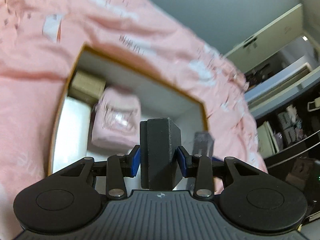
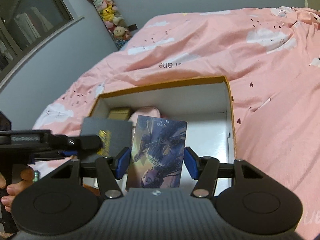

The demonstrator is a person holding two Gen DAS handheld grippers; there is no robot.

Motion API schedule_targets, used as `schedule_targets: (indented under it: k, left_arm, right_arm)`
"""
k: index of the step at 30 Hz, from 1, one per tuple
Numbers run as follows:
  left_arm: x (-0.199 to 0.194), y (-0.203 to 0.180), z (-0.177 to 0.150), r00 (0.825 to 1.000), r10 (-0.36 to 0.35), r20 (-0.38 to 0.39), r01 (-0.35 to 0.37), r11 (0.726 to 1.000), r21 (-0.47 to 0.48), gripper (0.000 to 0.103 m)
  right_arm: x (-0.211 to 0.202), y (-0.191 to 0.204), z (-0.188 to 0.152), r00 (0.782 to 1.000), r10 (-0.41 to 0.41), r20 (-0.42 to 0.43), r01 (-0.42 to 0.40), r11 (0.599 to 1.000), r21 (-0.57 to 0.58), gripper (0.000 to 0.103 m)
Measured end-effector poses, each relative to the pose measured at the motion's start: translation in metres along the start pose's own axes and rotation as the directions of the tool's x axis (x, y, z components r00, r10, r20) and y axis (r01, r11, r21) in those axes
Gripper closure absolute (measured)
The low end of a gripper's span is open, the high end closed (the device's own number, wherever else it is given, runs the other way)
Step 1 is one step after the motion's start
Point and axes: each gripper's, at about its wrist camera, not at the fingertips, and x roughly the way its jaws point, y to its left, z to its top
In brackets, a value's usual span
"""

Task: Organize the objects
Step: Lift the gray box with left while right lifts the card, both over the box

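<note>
Left claw (image 1: 158, 158) clamping dark box (image 1: 159, 156), right claw (image 2: 157, 162) gripping picture card (image 2: 158, 152) — both angled down over open carton (image 2: 230, 104).

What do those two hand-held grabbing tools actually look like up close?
Both look alike. The left gripper and right gripper each have a dark grey ribbed body with a small white emblem, two round black discs at its sides, and black linkage bars joined by silver rivets. The jaws end in blue pads. In the right wrist view, a person's hand grips the left tool's black handle.
</note>
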Motion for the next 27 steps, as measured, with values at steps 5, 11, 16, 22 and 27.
schedule_targets:
  k: [5,11,16,22,27]
  left_arm:
    - [0.033,0.015,-0.007,0.991,0.037,-0.127,-0.044,0.998,-0.047,0.059]
    - [0.053,0.026,-0.009,0.977,0.101,-0.189,-0.115,0.991,-0.066,0.059]
    - [0.064,0.025,-0.008,0.953,0.187,-0.238,-0.196,0.981,-0.015,0.059]
    - [0.066,0.027,-0.008,0.939,0.215,-0.268,-0.222,0.975,0.005,0.057]
    - [0.059,0.019,-0.010,0.925,0.287,-0.250,-0.269,0.958,0.101,0.052]
  right_arm:
    - [0.017,-0.010,0.002,0.999,-0.018,-0.035,0.018,1.000,-0.013,0.043]
    - [0.037,-0.016,0.001,0.996,-0.026,-0.087,0.024,0.999,-0.029,0.043]
    - [0.055,-0.015,-0.002,0.987,-0.035,-0.155,0.027,0.998,-0.053,0.043]
    - [0.073,-0.011,-0.004,0.974,-0.048,-0.220,0.029,0.996,-0.088,0.043]
    - [0.084,-0.010,-0.005,0.963,-0.072,-0.259,0.048,0.994,-0.095,0.043]
